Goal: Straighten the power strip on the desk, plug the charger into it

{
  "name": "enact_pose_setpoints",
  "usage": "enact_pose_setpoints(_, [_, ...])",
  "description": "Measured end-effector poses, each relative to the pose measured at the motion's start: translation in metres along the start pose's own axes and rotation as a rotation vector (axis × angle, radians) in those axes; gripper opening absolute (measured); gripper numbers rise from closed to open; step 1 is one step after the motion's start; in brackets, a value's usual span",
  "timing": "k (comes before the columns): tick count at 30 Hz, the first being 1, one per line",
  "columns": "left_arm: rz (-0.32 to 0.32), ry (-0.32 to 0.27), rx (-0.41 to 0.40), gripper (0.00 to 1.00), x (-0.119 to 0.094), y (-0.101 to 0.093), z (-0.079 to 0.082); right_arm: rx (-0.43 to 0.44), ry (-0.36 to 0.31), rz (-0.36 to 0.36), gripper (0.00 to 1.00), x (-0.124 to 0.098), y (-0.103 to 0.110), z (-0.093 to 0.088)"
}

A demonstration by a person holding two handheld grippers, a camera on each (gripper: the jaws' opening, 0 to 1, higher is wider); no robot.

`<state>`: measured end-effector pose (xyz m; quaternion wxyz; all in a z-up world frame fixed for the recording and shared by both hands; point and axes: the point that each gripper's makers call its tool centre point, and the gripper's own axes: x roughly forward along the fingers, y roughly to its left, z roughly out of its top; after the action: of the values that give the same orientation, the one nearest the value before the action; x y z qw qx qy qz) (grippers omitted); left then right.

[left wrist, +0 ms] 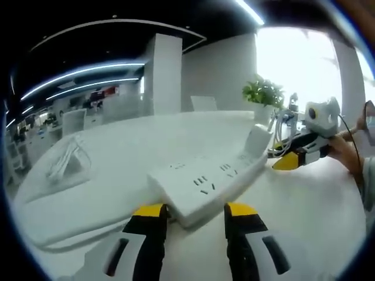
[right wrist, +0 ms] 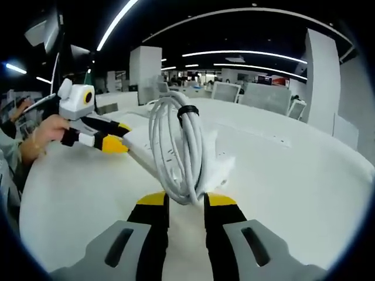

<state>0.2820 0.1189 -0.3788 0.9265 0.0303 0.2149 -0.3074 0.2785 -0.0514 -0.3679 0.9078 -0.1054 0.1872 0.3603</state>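
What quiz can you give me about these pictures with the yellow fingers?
1. True or false: the coiled cable sits between the fingers of the right gripper.
2. What is the left gripper holding on the desk? A) the power strip B) a cup C) a book
3. Fill in: a green ___ in a white pot stands beyond the power strip.

Key: 1 true; 2 A; 3 plant.

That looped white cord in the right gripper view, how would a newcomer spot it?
Start at the white desk, then the power strip lying on it. In front of it the right claw pinches a coiled cable, bound by a black tie.
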Motion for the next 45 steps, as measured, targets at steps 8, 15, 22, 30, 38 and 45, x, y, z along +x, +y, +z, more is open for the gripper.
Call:
enact_pose_setpoints(8, [-0.005,-0.002,0.009,0.42,-0.004,-0.004,0.002,0.013,0.005,0.002,0.22,-0.002,0.001,0.0])
enact_pose_setpoints(15, [-0.016,-0.017,-0.004,0.46,-0.01,-0.009,0.006,0.05,-0.016,0.02,0.19,-0.01,0.01,0.007])
enact_pose_setpoints(22, [0.016,-0.029,0.029,0.46,-0.024,-0.012,0.006,0.043,-0.015,-0.035,0.2,-0.023,0.006,0.004])
enact_pose_setpoints(30, [0.039,-0.132,0.08,0.46,-0.055,-0.034,0.023,0.09,-0.095,-0.057,0.23,-0.048,0.017,0.014])
enact_pose_setpoints(38, [0.084,-0.17,0.108,0.46,-0.09,-0.058,0.019,0.06,-0.143,-0.093,0.28,-0.08,0.042,0.013])
enact_pose_setpoints(45, [0.111,-0.189,0.102,0.52,-0.118,-0.082,0.003,0.057,-0.171,-0.115,0.29,-0.11,0.06,0.007])
